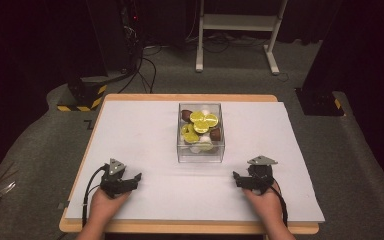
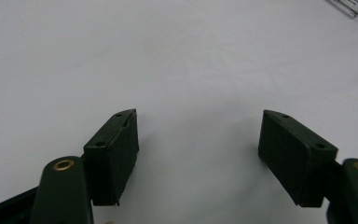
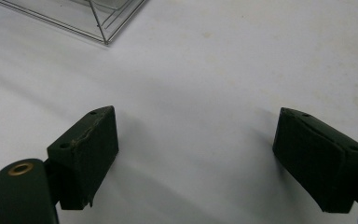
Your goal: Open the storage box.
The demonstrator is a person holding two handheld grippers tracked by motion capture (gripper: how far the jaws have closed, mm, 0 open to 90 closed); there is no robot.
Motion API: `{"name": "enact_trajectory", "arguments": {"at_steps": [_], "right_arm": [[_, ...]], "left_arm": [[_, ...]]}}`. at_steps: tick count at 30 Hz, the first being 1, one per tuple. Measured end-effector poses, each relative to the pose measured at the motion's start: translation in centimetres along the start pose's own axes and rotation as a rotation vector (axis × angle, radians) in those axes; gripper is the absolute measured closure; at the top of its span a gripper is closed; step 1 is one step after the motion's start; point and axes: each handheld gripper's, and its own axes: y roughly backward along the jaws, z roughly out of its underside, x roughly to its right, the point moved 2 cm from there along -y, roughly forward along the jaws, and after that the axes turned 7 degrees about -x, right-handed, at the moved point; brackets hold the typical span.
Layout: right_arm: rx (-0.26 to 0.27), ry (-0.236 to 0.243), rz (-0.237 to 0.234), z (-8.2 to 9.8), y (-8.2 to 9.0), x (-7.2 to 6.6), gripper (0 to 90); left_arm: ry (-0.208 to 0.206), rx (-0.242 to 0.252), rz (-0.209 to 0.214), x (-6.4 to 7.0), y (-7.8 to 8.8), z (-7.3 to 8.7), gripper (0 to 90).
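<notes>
A clear plastic box (image 1: 200, 155) stands in the middle of the white table sheet (image 1: 145, 135). Inside it lie yellow-green lime slices (image 1: 200, 121), brown pieces (image 1: 215, 134) and some white pieces. My left gripper (image 1: 136, 178) rests on the sheet at the near left, held by a hand, jaws open with nothing between them (image 2: 198, 140). My right gripper (image 1: 236, 178) rests at the near right, also open and empty (image 3: 196, 140). A corner of the box (image 3: 88, 18) shows at the upper left of the right gripper view, and a bit of the box (image 2: 354, 5) at the top right of the left one.
The sheet covers a wooden table (image 1: 190, 227) on grey carpet. Beyond the far edge stand a white desk frame (image 1: 237, 30), cables and a black-and-yellow striped block (image 1: 82, 95). Dark equipment stands at the right (image 1: 320, 102).
</notes>
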Motion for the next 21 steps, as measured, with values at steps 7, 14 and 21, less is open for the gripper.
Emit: {"name": "enact_trajectory", "arguments": {"at_steps": [7, 14, 21], "right_arm": [[0.001, -0.002, -0.002, 0.02, 0.01, -0.01, 14.0], [0.001, -0.002, -0.001, 0.03, 0.01, -0.01, 14.0], [0.001, -0.002, -0.003, 0.03, 0.01, 0.0, 14.0]], "left_arm": [[0.011, 0.003, 0.003, 0.05, -0.03, -0.02, 28.9], [0.016, 0.005, 0.006, 0.05, -0.06, -0.04, 28.9], [0.014, 0.004, 0.005, 0.05, -0.04, -0.03, 28.9]]}}
